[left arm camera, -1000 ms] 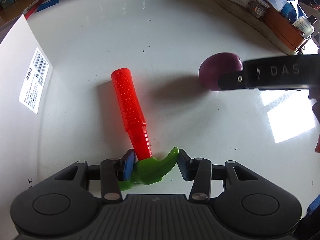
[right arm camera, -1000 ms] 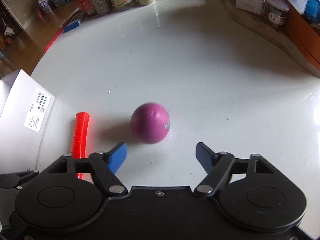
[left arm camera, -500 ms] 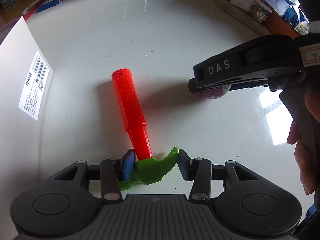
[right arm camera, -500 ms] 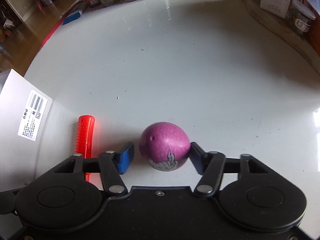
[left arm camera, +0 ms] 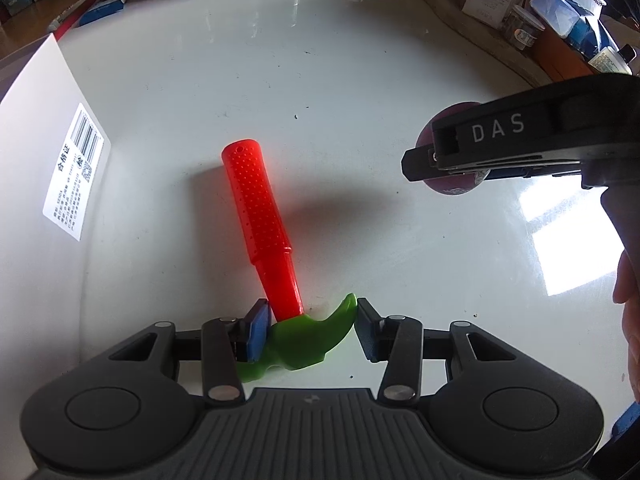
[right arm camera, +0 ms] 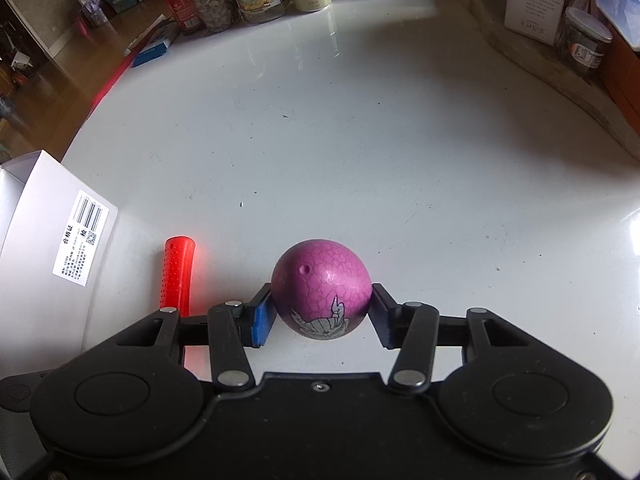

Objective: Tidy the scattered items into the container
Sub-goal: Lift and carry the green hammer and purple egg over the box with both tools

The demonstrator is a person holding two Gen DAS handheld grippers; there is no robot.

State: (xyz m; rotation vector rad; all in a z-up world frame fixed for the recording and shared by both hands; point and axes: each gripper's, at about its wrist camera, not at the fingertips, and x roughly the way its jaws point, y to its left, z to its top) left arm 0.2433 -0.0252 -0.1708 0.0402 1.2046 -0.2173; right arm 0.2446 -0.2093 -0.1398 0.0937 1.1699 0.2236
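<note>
Lifted slightly since a moment ago, the egg sits pinched between the right gripper pads; only the right view shows its cracked pattern. Only the left view shows the left gripper closed around the hammer by its green head, on the table beside the box.

Your left wrist view sits low and close over the white table, facing the far jars. Your right wrist view looks likewise; both share the toy hammer and white box at left.
</note>
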